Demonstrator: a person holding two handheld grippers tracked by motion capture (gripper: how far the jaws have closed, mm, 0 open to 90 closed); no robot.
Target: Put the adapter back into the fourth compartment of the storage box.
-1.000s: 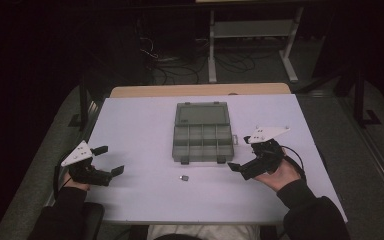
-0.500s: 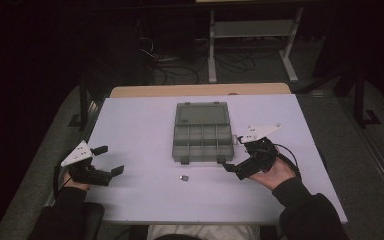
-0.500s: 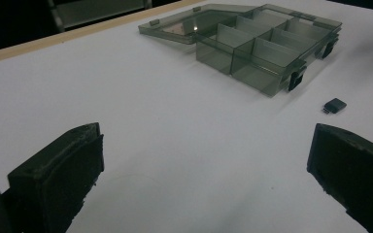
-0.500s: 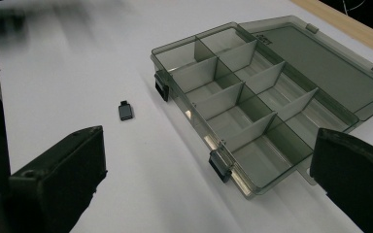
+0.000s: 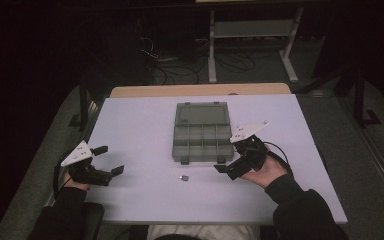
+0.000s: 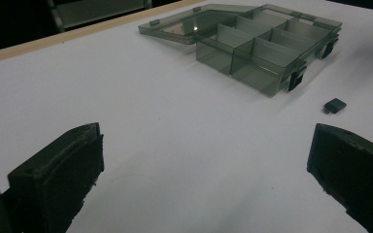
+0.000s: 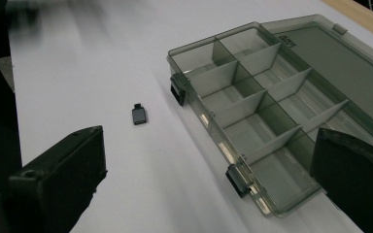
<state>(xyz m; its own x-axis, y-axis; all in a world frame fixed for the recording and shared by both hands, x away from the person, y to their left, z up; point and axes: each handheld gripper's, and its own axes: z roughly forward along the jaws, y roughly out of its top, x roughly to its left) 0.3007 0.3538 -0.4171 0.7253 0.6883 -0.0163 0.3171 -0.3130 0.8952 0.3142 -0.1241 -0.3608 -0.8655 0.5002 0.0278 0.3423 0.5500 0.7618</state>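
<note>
A grey see-through compartment box (image 5: 203,140) lies open mid-table, its lid (image 5: 202,113) folded flat toward the far side; its compartments look empty (image 7: 252,111). A small dark adapter (image 5: 183,177) rests on the white table just in front of the box, also seen as the adapter (image 7: 139,115) and the adapter (image 6: 334,105). My right gripper (image 5: 231,159) hovers open at the box's front right corner, jaws pointing left toward the adapter. My left gripper (image 5: 110,160) rests open at the table's left edge, far from both, with nothing between its jaws.
The white tabletop (image 5: 140,130) has a wooden strip (image 5: 200,89) along its far edge. Behind it stand a metal rack (image 5: 250,30) and cables on the dark floor. The person's sleeves enter from the bottom.
My right gripper has moved left and slightly nearer, from beside the box's right side to its front right corner. The left gripper has stayed put.
</note>
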